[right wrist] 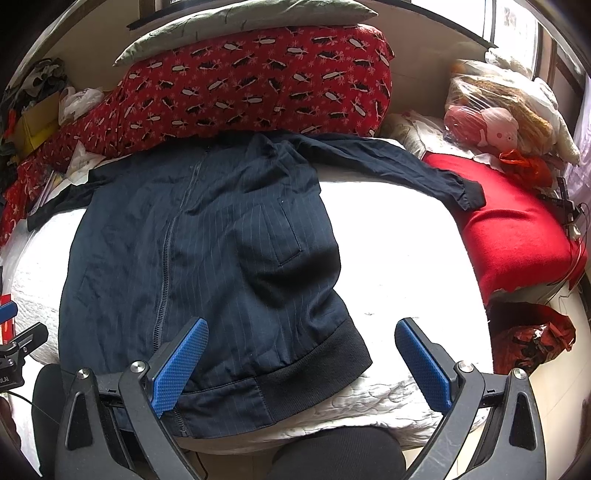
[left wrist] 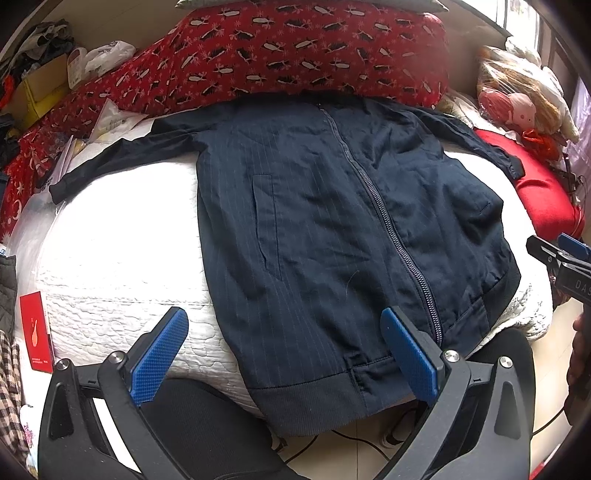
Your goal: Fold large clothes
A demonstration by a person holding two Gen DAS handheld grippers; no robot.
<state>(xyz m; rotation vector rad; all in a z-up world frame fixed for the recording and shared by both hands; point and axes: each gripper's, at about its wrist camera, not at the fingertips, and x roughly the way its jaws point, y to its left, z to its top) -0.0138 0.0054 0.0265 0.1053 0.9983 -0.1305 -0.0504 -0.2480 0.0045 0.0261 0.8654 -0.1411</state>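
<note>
Blue-padded, my left fingers [left wrist: 284, 354] hang spread wide and empty over the ribbed hem, and my right fingers [right wrist: 301, 362] are just as released above the hem's right corner. The navy pinstriped jacket [left wrist: 332, 229] lies zipped and front-up on the white quilted bed [left wrist: 122, 236], both sleeves stretched outward. Beyond its collar sits a red patterned pillow [left wrist: 295, 48].

Strong daylight enters from the window [left wrist: 517, 14] at upper right in both views. The white bed cover [right wrist: 399, 251] is overexposed, its texture lost in glare. The dark jacket [left wrist: 332, 221] stays sharp, with its thin stripes visible. Fisheye distortion bends the edges, and the corners go black
</note>
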